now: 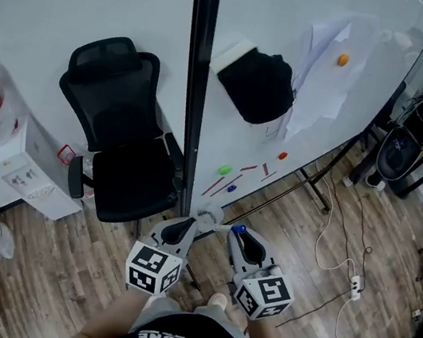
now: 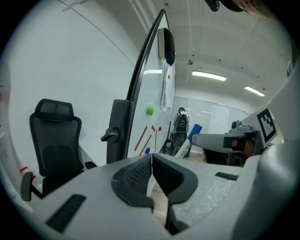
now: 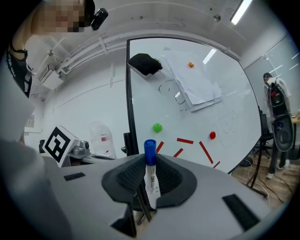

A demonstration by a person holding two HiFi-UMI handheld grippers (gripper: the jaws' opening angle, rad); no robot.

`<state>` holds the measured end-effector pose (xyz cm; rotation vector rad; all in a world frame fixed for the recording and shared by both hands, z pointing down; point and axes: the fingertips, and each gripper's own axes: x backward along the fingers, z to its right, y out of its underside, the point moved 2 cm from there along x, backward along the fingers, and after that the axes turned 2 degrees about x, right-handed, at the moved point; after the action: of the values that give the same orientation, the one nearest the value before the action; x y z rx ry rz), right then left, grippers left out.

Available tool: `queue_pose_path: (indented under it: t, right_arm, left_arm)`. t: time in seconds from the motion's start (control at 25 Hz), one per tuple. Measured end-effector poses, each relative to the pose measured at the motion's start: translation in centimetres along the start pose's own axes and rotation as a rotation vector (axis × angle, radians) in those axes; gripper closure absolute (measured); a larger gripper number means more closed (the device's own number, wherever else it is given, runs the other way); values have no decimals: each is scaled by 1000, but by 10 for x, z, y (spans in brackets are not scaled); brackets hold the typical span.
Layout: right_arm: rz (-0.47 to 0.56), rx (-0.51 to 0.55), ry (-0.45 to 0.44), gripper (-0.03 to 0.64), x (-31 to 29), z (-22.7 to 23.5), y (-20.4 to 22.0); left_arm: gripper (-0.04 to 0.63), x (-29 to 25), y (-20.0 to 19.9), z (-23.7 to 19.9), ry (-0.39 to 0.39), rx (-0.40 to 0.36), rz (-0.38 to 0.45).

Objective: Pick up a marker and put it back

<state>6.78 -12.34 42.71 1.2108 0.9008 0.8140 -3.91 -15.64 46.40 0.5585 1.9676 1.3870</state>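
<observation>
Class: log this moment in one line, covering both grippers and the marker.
left gripper: jaws shut, empty | right gripper: jaws shut on marker | marker: blue cap up

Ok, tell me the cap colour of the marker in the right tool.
Blue: the marker cap shows best in the right gripper view.

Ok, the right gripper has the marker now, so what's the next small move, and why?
Probably ease the right gripper forward toward the lower part of the whiteboard, jaws shut. The blue-capped marker stands clamped upright in it, apart from the board. The left gripper is shut and empty, so it needs no move. The marker's exact resting spot I cannot tell.
</observation>
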Motion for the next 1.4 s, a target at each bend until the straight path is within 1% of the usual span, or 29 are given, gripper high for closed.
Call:
queue_pose_path:
  t: [0.24, 0.52, 0.76, 1.4]
  right_arm:
    - [-30, -2, -6, 555, -1, -2, 10]
    - [-137, -11, -23, 555, -8, -7, 43]
    - [-190, -9, -28, 555, -10, -9, 65]
    - [-191, -10, -31, 555, -12, -5, 66]
  left_arm:
    - [588, -1, 9, 5, 6, 0, -21]
    - [588, 1, 17, 7, 10, -1, -39]
    - [588, 0, 27, 8, 10, 0, -63]
    - [588, -8, 33, 11, 23, 6, -83]
